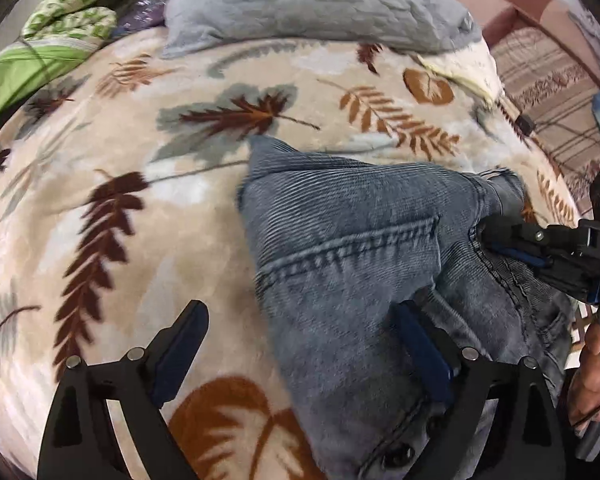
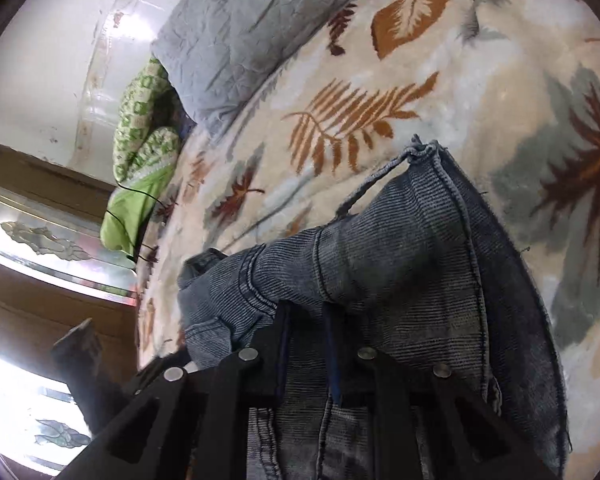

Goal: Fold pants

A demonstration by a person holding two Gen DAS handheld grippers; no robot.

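The jeans [image 1: 360, 272] run off the left-wrist view's lower edge, their waist end unseen, while the hand [image 1: 592, 380] behind the right claw [image 1: 500, 240] is cropped at the frame's right edge.

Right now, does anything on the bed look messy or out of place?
The jeans lie bunched and skewed on the leaf blanket, not flat. A frayed hem corner sticks up. Nothing looks spilled or torn.
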